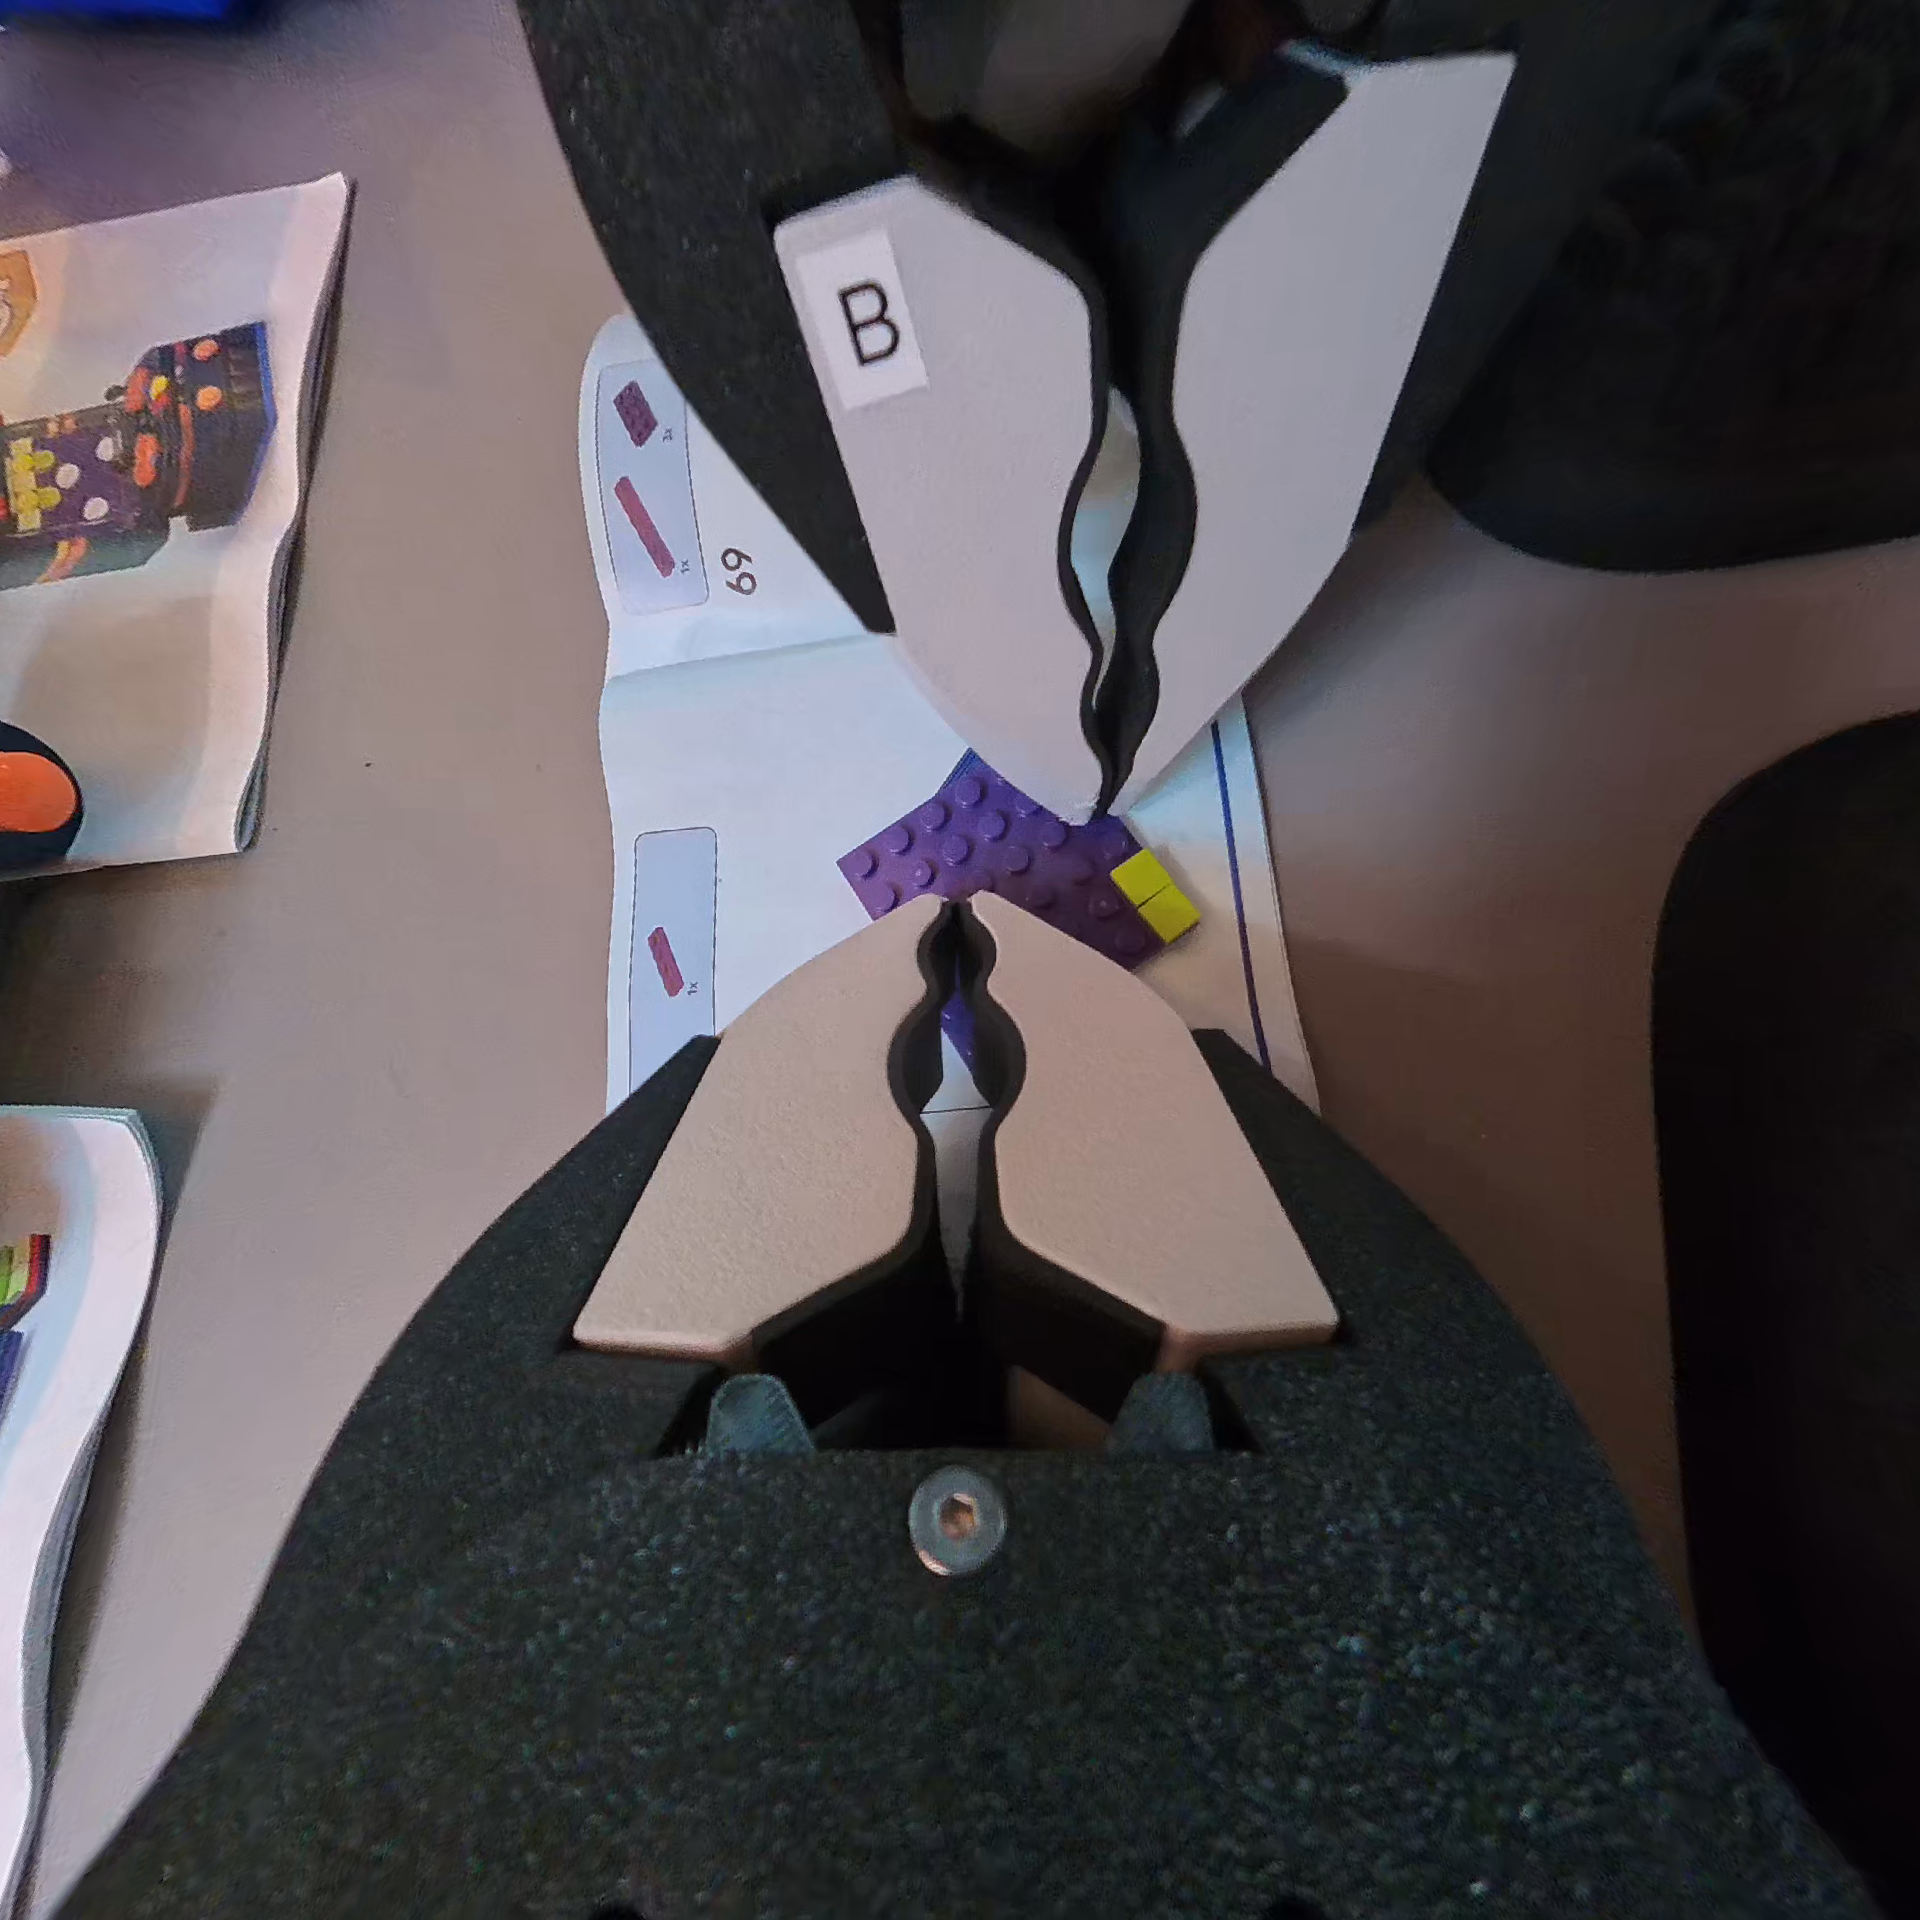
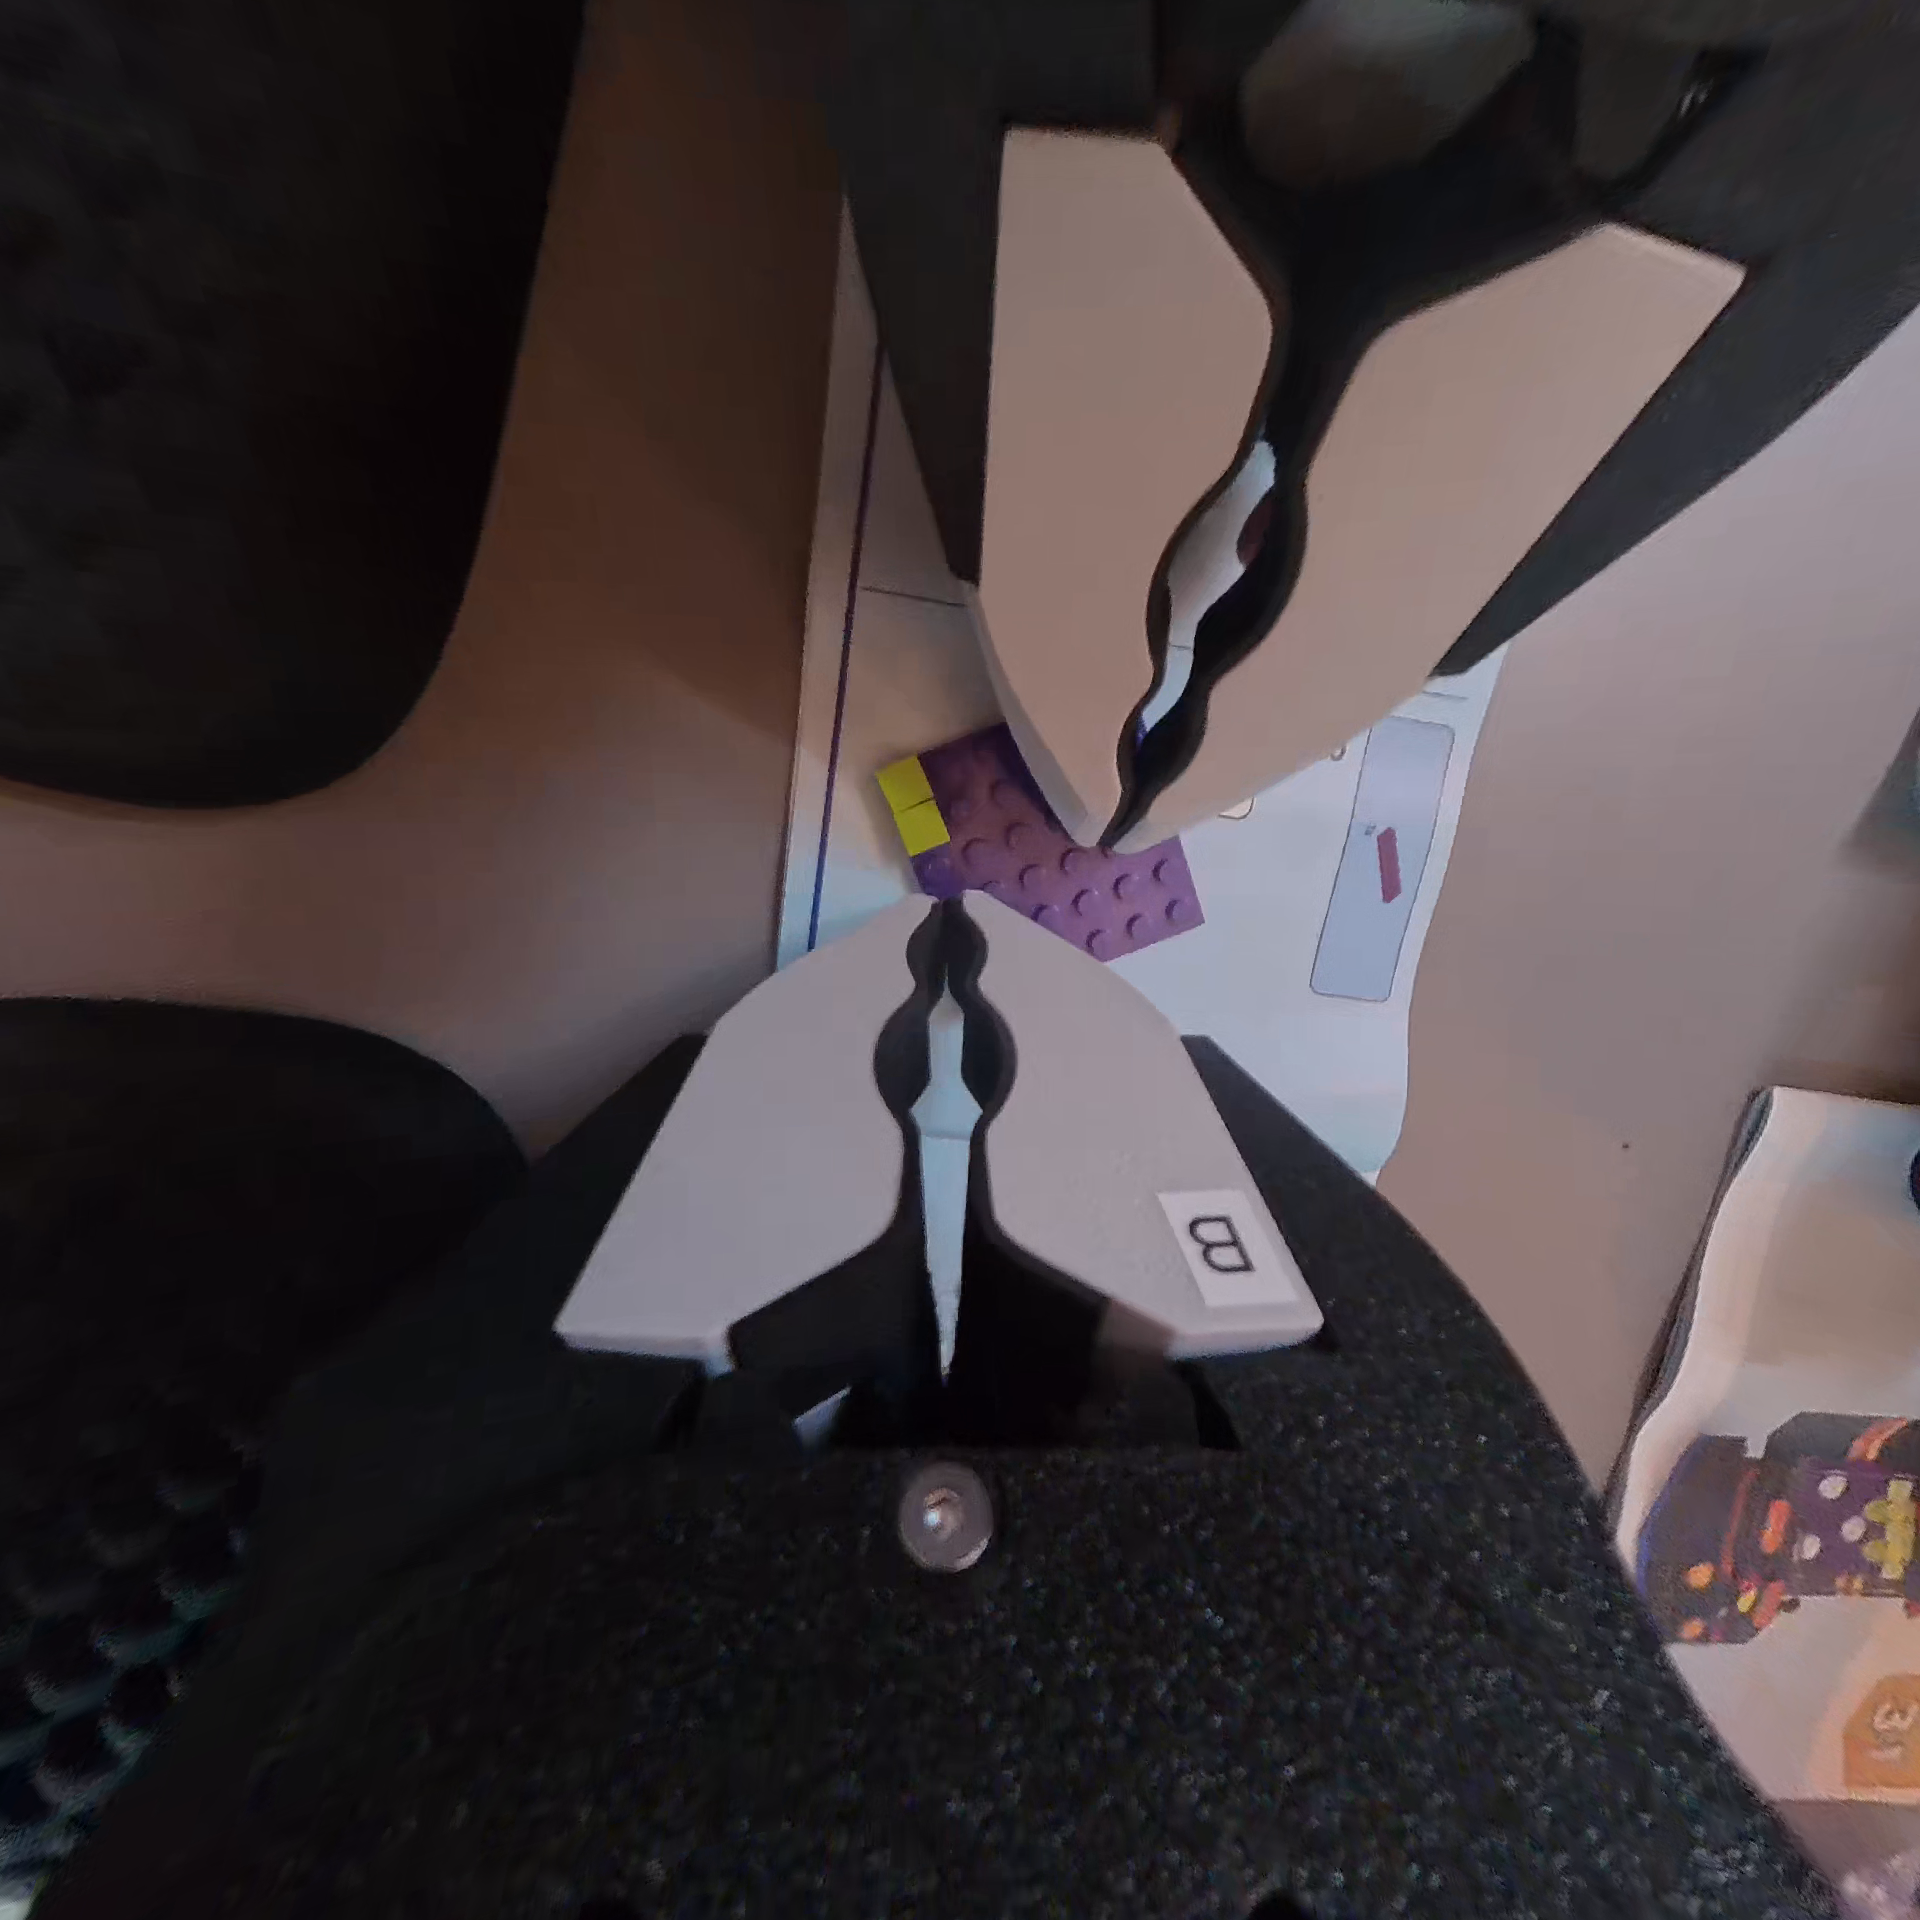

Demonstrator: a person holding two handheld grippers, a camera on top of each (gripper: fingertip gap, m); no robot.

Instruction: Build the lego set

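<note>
A purple studded plate with two yellow tiles on one corner lies on an open instruction page. My left gripper is shut, its tips touching the plate's near edge. My right gripper, with a white sticker, comes in from the far side, shut, tips on the plate's far edge. In the right wrist view the right gripper meets the plate next to the yellow tiles, and the left gripper touches it from above. I cannot tell if either gripper pinches the plate.
A folded booklet with a picture of the model lies at the left, another booklet at the lower left, and an orange and black piece at the left edge. Dark rounded shapes border the beige table at the right. Less than 4 cm separates the two grippers' tips.
</note>
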